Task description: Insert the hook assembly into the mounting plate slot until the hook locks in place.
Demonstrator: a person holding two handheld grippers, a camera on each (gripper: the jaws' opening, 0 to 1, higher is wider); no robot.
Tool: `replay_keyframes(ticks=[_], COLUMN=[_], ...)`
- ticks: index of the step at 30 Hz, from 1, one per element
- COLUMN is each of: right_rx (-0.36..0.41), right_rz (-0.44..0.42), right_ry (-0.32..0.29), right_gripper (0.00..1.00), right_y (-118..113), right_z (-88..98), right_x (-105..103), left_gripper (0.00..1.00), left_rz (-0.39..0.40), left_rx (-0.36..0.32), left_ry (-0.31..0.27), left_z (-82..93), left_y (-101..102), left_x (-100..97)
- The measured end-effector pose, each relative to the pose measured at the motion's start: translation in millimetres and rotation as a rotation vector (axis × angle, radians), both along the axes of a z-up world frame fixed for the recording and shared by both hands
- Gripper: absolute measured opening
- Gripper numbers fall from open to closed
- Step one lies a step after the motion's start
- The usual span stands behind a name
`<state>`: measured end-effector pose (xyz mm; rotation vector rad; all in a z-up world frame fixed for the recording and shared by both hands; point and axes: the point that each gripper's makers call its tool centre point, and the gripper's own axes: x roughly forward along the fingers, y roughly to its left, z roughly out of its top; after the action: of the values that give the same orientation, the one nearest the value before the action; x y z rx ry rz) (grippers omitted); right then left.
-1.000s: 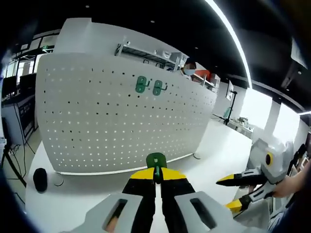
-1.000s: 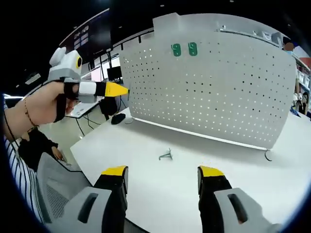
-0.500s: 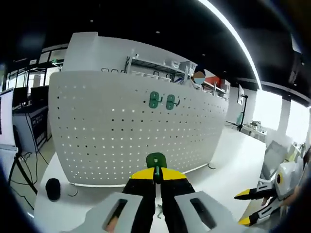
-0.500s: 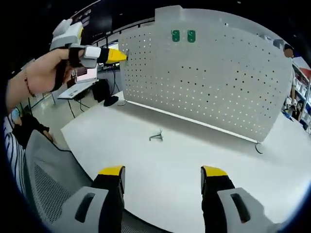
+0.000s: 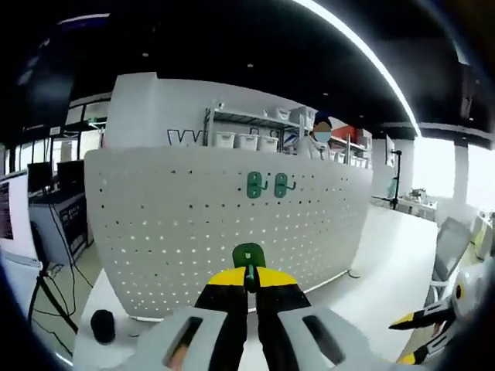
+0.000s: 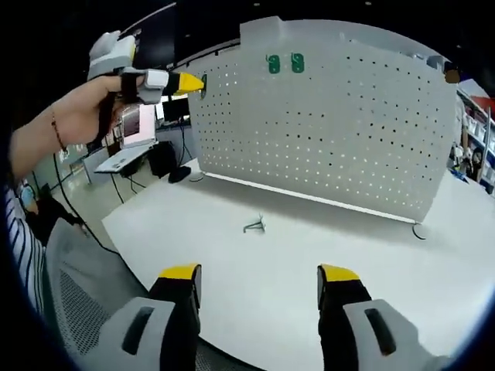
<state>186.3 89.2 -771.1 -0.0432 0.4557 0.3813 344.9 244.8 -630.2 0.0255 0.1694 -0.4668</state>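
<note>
Green hook (image 5: 248,256) clamped in left gripper (image 5: 248,280) facing pegboard (image 5: 193,224); right gripper (image 6: 259,277) spread wide.

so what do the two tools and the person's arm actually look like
Both tools share one design: light grey moulded bodies with slotted recesses, black jaws and yellow tips. That holds for the left tool and the right tool. The left one also has a white housing near the hand. The person wears a thin bracelet and a striped sleeve.
</note>
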Motion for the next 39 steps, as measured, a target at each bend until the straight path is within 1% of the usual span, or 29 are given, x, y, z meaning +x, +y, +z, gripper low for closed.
replay_keyframes(ticks=[1, 2, 4, 7, 9, 12, 14, 17, 24, 28, 32, 37, 39], right_rx=[-0.02, -0.047, -0.08, -0.075, -0.101, -0.119, -0.13, -0.152, -0.171, -0.184, -0.19, -0.198, -0.213], right_rz=[-0.003, -0.007, -0.004, 0.004, 0.015, 0.027, 0.027, 0.017, 0.02, 0.03, 0.028, 0.027, 0.008], right_ry=[-0.022, -0.029, -0.006, 0.009, 0.003, 0.002, 0.0, -0.024, -0.029, -0.032, -0.039, -0.039, -0.054], right_gripper=[0.55, 0.55, 0.56, 0.56, 0.56, 0.56, 0.56, 0.56, 0.56, 0.54, 0.53, 0.52, 0.5], right_y=[-2, -3, -4, -1, -1, 1, 1, -1, 0, 1, 1, -1, -6], right_z=[2.7, 1.9, -6.2, -10.4, -11.8, -15.4, -16.5, -14.4, -16.4, -17.5, -16.7, -17.4, -15.5], right_x=[1, 0, -1, 0, 1, 2, 3, 5, 6, 6, 7, 7, 9], left_gripper=[0.01, 0.01, 0.01, 0.01, 0.01, 0.01, 0.01, 0.01, 0.01, 0.01, 0.01, 0.01, 0.01], left_rz=[0.007, 0.01, 0.019, 0.034, 0.044, 0.05, 0.058, 0.066, 0.079, 0.109, 0.146, 0.175, 0.188], left_rx=[0.013, 0.032, 0.034, 0.03, 0.033, 0.065, 0.073, 0.07, 0.062, 0.052, 0.08, 0.085, 0.078], left_ry=[-0.012, -0.025, -0.032, -0.039, -0.046, -0.072, -0.084, -0.089, -0.092, -0.103, -0.083, -0.104, -0.106], left_z=[1.6, 2.8, 4.0, 6.3, 8.5, 13.8, 16.4, 19.9, 22.6, 26.5, 21.1, 24.8, 26.7], left_y=[0, -2, -2, -2, -2, -2, -1, -3, -12, -15, -14, -15, -13], left_x=[0.9, 2.7, 6.2, 11.4, 15.2, 21.3, 26.9, 32.5, 48.2, 58.7, 68.3, 76.2, 79.6])
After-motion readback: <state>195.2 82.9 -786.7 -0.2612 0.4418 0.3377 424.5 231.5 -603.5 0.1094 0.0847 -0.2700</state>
